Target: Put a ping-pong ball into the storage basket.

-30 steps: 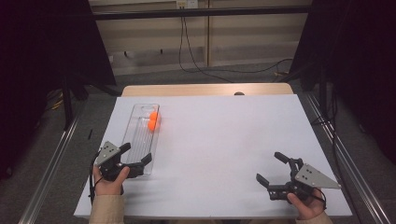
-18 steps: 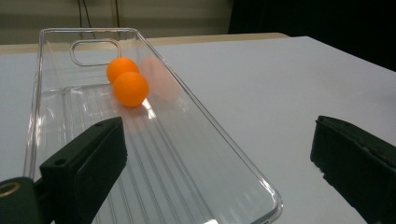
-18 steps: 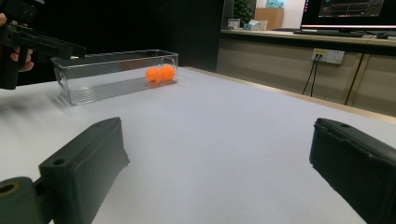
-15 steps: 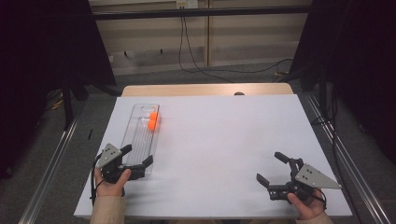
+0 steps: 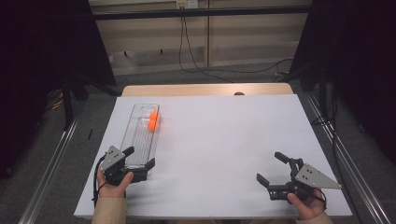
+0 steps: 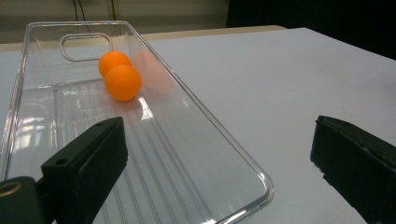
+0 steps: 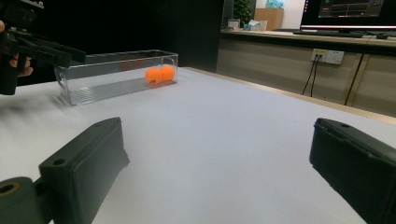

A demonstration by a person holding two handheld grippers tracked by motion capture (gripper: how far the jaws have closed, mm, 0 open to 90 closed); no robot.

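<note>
A long clear plastic tray (image 5: 135,140) lies on the left of the white table, with two orange balls (image 5: 153,122) at its far end. My left gripper (image 5: 139,157) is open at the tray's near end, one jaw above the tray floor and the other outside its right wall. The left gripper view looks along the tray (image 6: 210,126) to the balls (image 6: 122,82), with the left gripper (image 6: 215,154) holding nothing. My right gripper (image 5: 269,166) is open near the front right edge, low over bare table. The right gripper view has the open right gripper (image 7: 217,154) pointing across at the tray (image 7: 93,88).
The white table sheet (image 5: 224,140) stretches bare between the two grippers. A wooden strip (image 5: 205,89) borders its far edge. Dark screens stand at both sides, and cables lie on the floor beyond. The left gripper (image 7: 42,49) is in the right gripper view, at the tray's end.
My left gripper has crept very slightly nearer the person at the tray's near end. The right gripper and the balls have not moved.
</note>
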